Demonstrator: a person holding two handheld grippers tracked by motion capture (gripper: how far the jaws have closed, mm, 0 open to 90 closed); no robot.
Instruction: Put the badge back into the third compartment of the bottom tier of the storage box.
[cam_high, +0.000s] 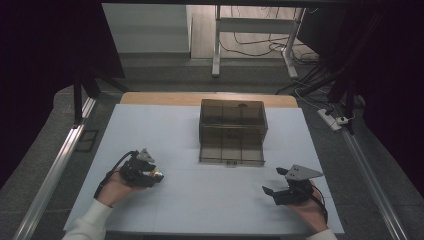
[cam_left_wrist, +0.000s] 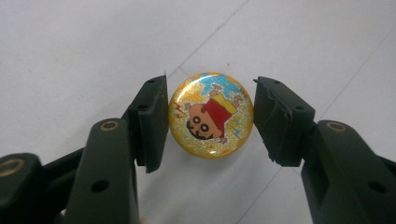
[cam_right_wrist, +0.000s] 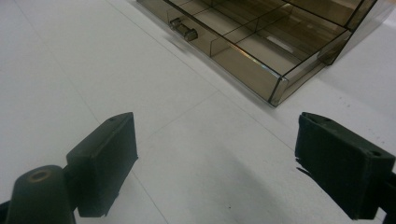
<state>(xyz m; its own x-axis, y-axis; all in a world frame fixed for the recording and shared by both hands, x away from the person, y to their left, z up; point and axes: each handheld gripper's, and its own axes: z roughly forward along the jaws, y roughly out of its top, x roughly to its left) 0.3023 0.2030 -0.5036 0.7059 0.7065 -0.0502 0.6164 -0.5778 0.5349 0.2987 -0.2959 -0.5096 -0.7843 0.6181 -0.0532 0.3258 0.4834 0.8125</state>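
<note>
Left gripper view puts the round badge (cam_left_wrist: 211, 115) right between my left gripper (cam_left_wrist: 211, 121) pads, and I read the jaws as clamped on its rim: the left pad (cam_left_wrist: 154, 122) meets the edge, and the right pad (cam_left_wrist: 276, 119) sits against the other side with only a sliver of shadow. The badge is a domed disc with a glossy, glittery yellow face, a patch of blue at the top, and a cartoon child in a red shirt printed on it, lying tilted from where I look. It catches a soft highlight along its lower edge. The pads are matte black blocks with slightly ragged edges.

From the high view, my left gripper (cam_high: 152, 175) is over the near left part of the white table (cam_high: 210, 200), with the badge (cam_high: 158, 175) showing as a small bright spot at its tip. My right gripper (cam_high: 275, 182) rests at the near right, jaws spread wide with nothing between them. The right gripper view confirms that: two black pads well apart over bare, smooth white surface with faint seam lines.

The smoked transparent plastic box (cam_high: 232, 131) stands at the table's middle far side, a boxy organiser with thin dividers; its drawer (cam_right_wrist: 243, 51) is pulled out, with a small clear handle (cam_right_wrist: 183, 28) on the front.
</note>
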